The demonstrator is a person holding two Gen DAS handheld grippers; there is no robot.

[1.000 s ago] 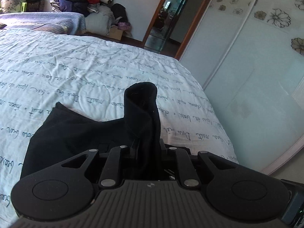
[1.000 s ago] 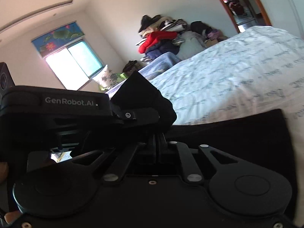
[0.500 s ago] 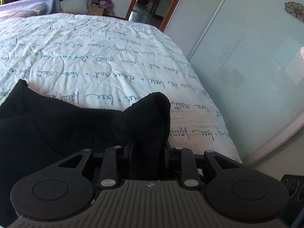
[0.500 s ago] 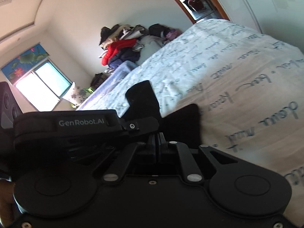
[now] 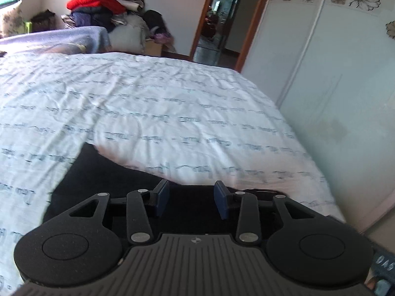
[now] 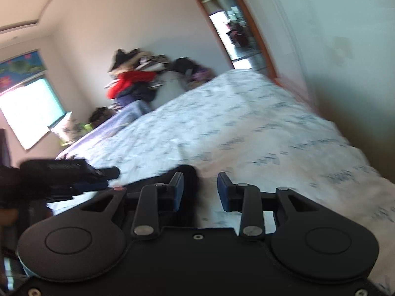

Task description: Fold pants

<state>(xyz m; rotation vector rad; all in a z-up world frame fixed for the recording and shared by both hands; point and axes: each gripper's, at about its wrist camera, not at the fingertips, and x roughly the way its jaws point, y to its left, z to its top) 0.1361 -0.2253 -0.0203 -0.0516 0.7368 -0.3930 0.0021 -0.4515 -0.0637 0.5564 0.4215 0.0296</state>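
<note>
The left tool [image 5: 191, 201] is released: its jaws have just been opening, and nothing is pinched between them. The black pants [image 5: 103, 172] lie flat on the bed [image 5: 172, 108], directly below and ahead-left of this tool. The right tool [image 6: 200, 192] is likewise released, its jaws just opened, with only bed between them. A pants edge [image 6: 187, 172] lies just ahead of its left finger.

Both wrist cameras sit low at the bed's [image 5: 148, 103] near edge, facing its far end; both share the clothes pile [image 5: 103, 7] and doorway [image 6: 234, 34].
</note>
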